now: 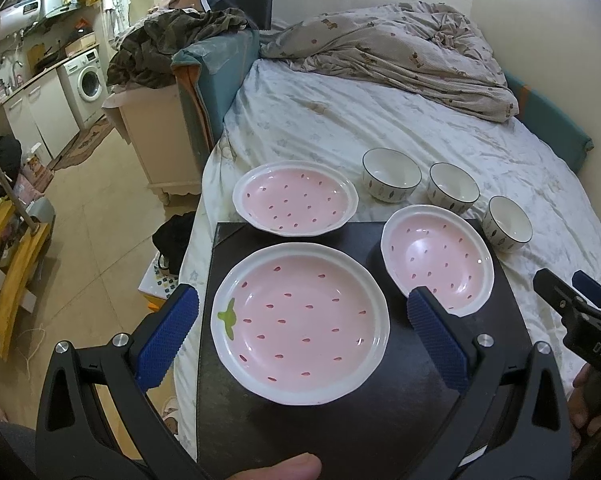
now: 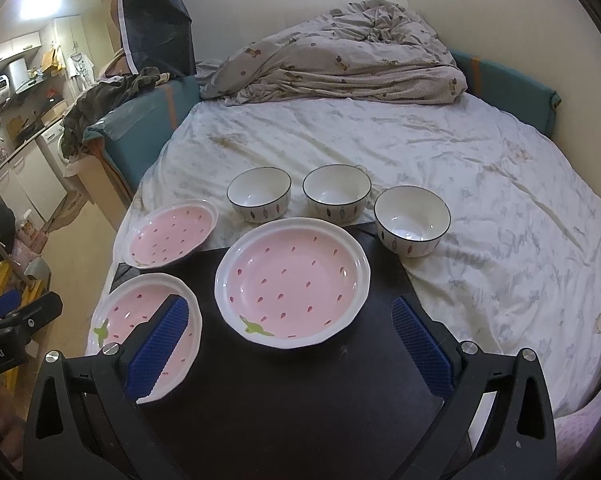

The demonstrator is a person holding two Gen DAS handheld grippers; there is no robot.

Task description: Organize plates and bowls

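Three pink strawberry plates and three white bowls with dark rims lie on a bed. The near plate [image 1: 300, 324] [image 2: 148, 332] rests on a black board [image 1: 340, 420] [image 2: 300, 400], framed by my open left gripper [image 1: 302, 336], which hovers above it. A second plate [image 1: 436, 260] [image 2: 292, 282] sits on the board's right part, just ahead of my open right gripper [image 2: 290, 348]. The third plate [image 1: 295, 199] [image 2: 170, 232] overlaps the board's far left edge. Beyond the board, the left bowl [image 1: 391, 174] [image 2: 259, 195], middle bowl [image 1: 453, 187] [image 2: 336, 193] and right bowl [image 1: 506, 223] [image 2: 411, 220] stand on the sheet.
A white sheet [image 2: 460, 168] covers the bed, with a crumpled duvet [image 1: 400, 52] at the far end and teal padding [image 2: 504, 80] along the wall. To the left, the floor [image 1: 100, 240] drops away beside a cream nightstand [image 1: 152, 132]. A thumb [image 1: 276, 472] shows at the bottom edge.
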